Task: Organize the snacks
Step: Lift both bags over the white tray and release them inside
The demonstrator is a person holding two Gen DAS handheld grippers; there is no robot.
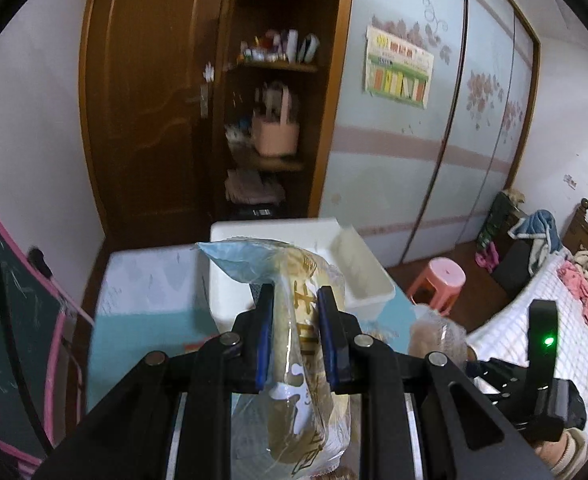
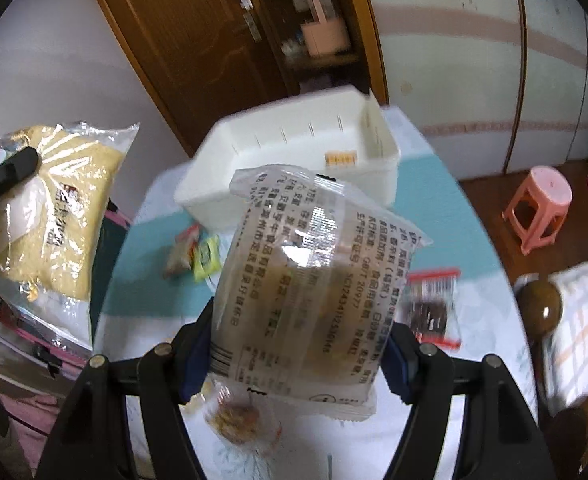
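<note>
My left gripper (image 1: 296, 300) is shut on a clear-wrapped pastry packet with gold lettering (image 1: 298, 320), held up above the table. That packet also shows at the left of the right wrist view (image 2: 53, 208). My right gripper (image 2: 298, 344) is shut on a second clear cake packet with printed text (image 2: 306, 280), held above the table. A white plastic bin (image 2: 294, 160) stands at the table's far end; it also shows in the left wrist view (image 1: 358, 276), beyond the held packet.
Small snacks lie on the teal-and-white tablecloth (image 2: 434, 200): a green and an orange packet (image 2: 197, 252), a red-edged dark one (image 2: 430, 308), a round cookie packet (image 2: 237, 420). A pink stool (image 2: 538, 204) stands right. Wooden bedposts (image 2: 538, 308) are near right.
</note>
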